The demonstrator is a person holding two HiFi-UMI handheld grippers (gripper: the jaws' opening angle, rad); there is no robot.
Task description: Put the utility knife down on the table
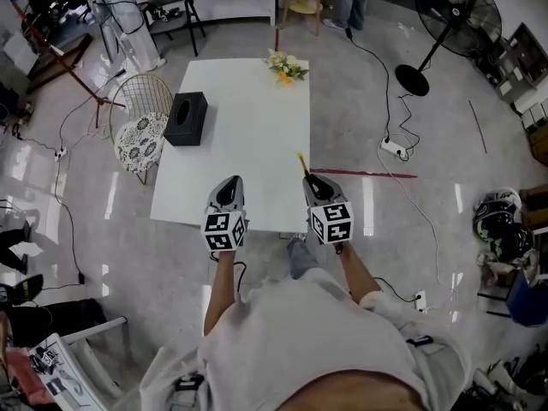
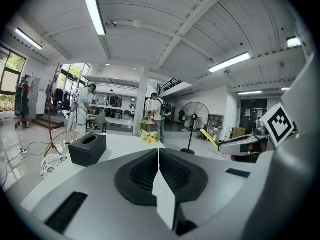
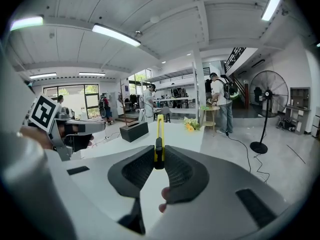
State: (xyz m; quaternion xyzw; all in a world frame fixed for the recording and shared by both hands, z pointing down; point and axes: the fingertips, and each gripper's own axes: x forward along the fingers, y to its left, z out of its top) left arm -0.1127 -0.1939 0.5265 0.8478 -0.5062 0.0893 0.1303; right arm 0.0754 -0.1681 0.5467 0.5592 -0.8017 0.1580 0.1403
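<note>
Utility knife (image 3: 159,133): slim, yellow, black slider; clamped between jaws, pointing forward over table (image 1: 257,118) edge.

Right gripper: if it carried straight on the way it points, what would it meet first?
Probably the top of the white table: the right gripper, shut on the yellow utility knife, points forward and slightly down over it, so the knife tip would touch first. Depth is unclear.
</note>
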